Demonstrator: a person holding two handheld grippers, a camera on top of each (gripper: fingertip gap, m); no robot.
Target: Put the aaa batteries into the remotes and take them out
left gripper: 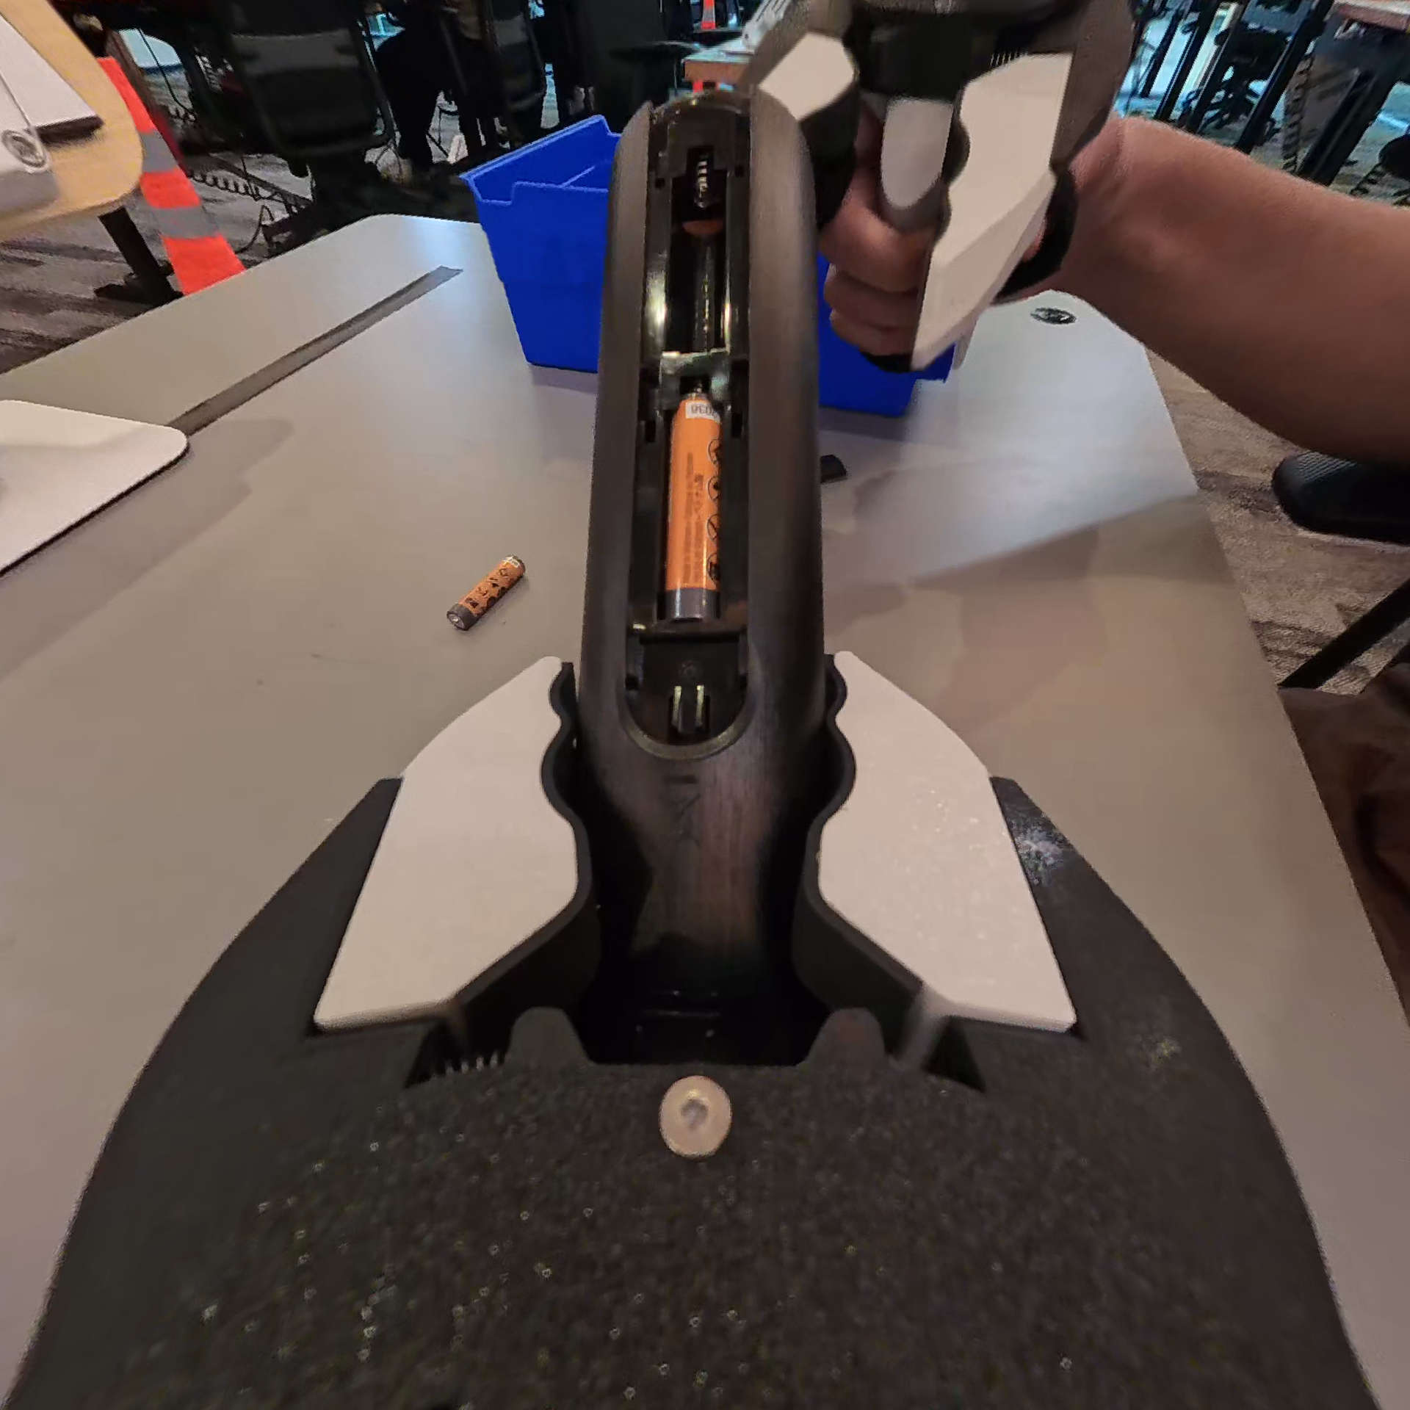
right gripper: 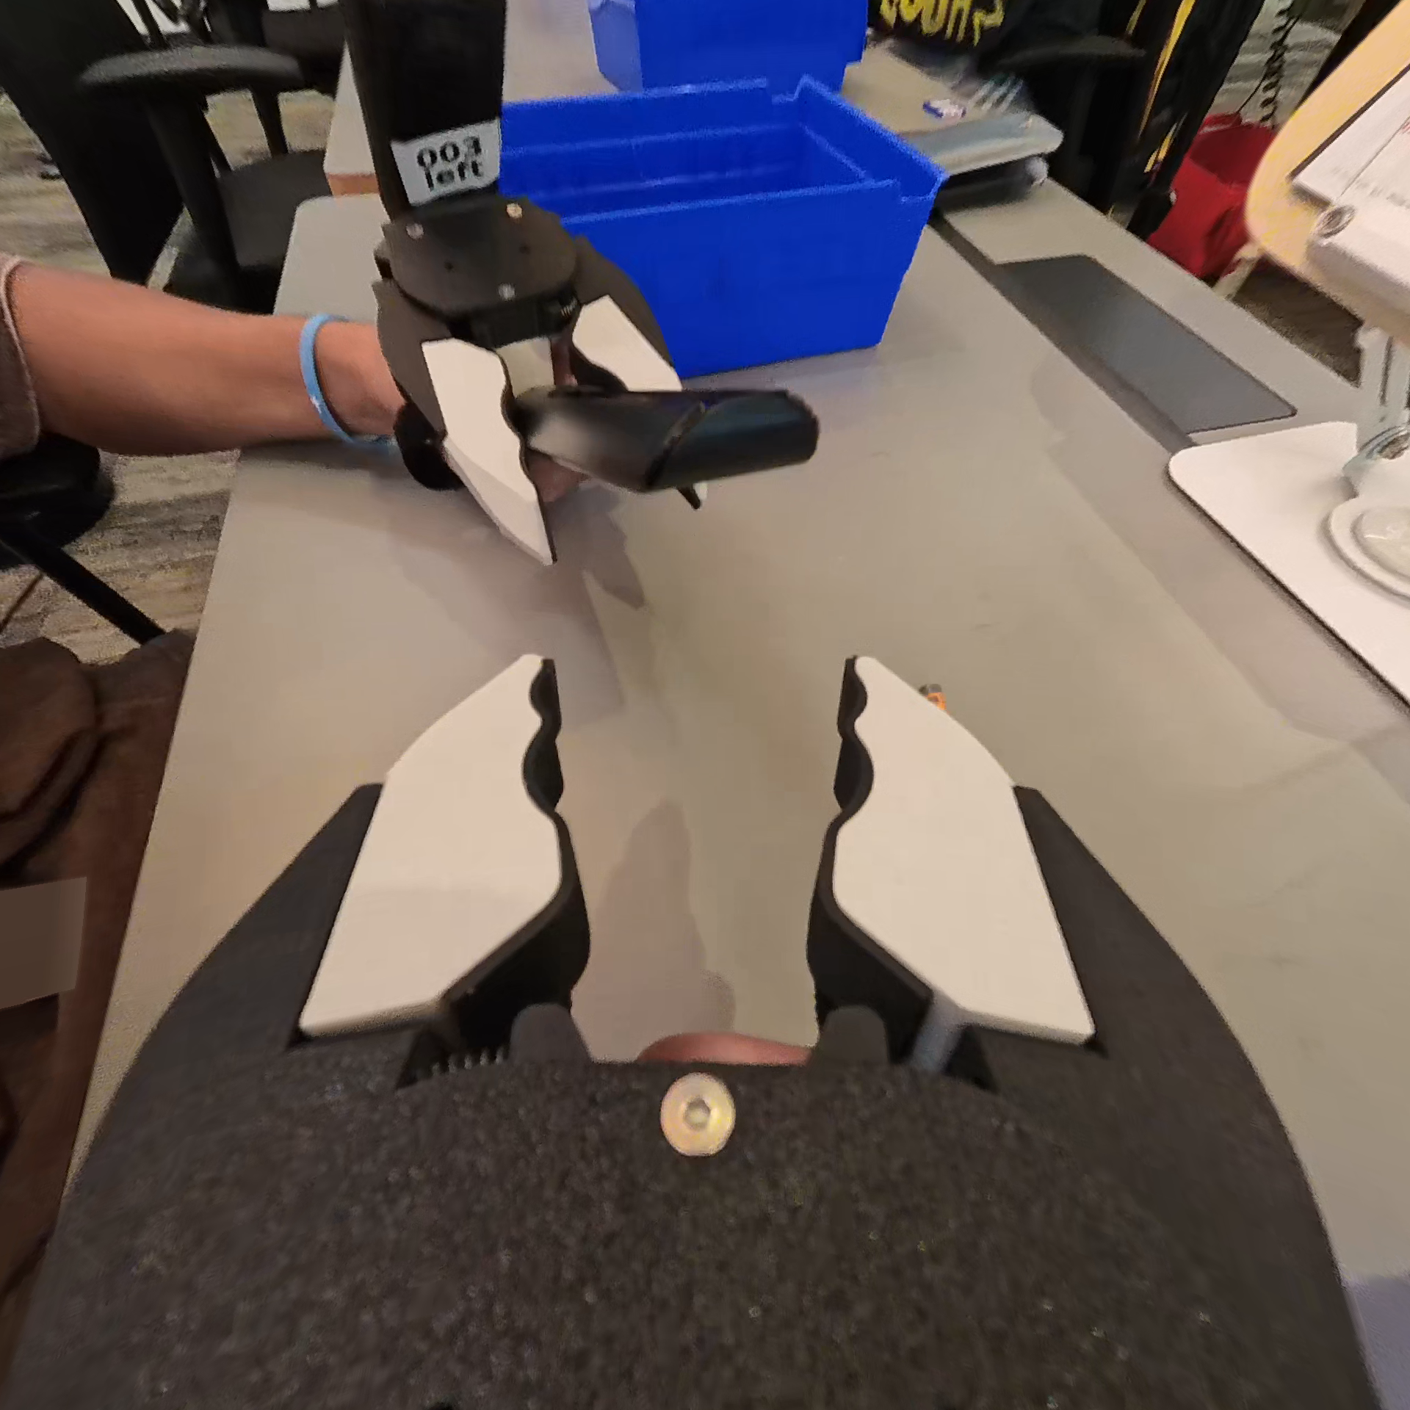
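Hidden: loose battery (right gripper: pixel 935 697) mostly behind the right gripper (right gripper: pixel 698 671) finger.
Remote (left gripper: pixel 698 801): clamped in the left gripper (left gripper: pixel 698 671), cover off, one battery (left gripper: pixel 693 507) inside, far slot dark.
Right gripper: apart, holding nothing.
Around: blue bin (right gripper: pixel 732 229), grey table (right gripper: pixel 992 610).
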